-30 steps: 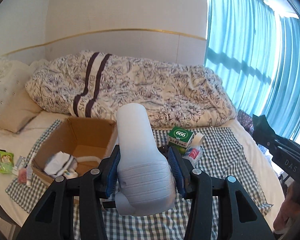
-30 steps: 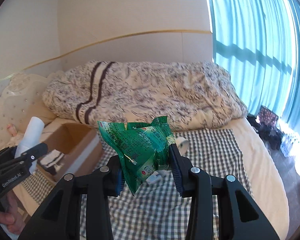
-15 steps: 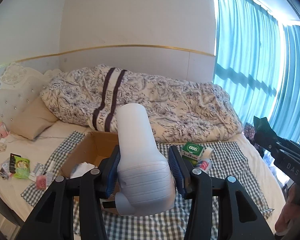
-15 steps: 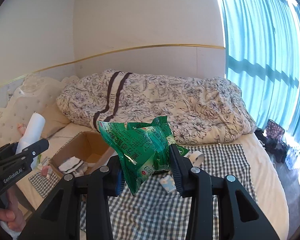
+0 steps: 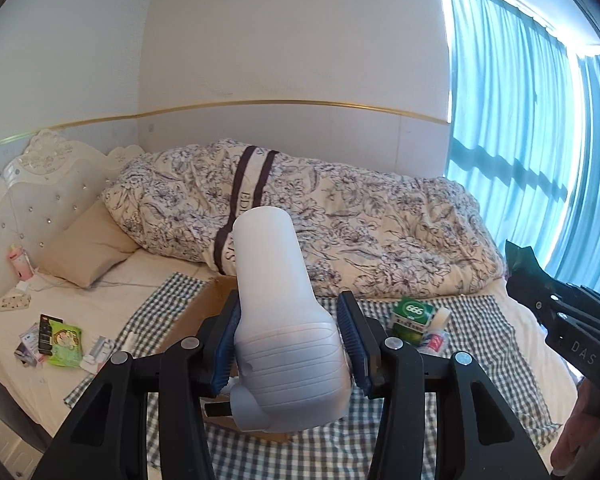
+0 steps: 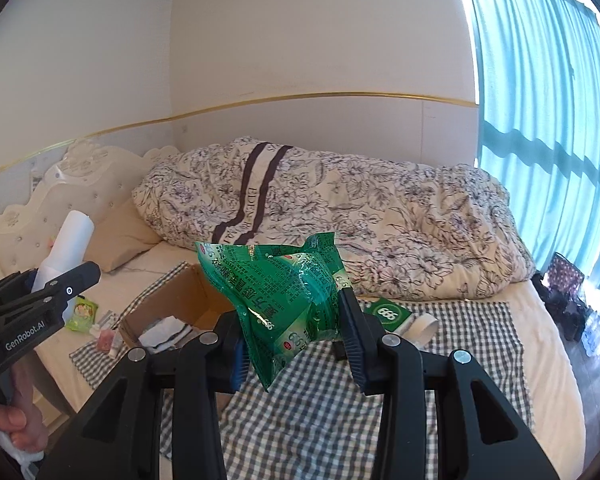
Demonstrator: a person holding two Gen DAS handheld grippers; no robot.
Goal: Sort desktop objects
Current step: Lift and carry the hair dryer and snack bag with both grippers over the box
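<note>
You are mid-carry with both hands full, each load held up in the air above the bed. Your left gripper is clamped on a white bottle that stands up between its pads, and your right gripper pinches a green packet. The cardboard box sits below and ahead of both, partly hidden behind the bottle in the left view. Judging by the sorting job, you next need to lower each load over the box opening, then release.
</note>
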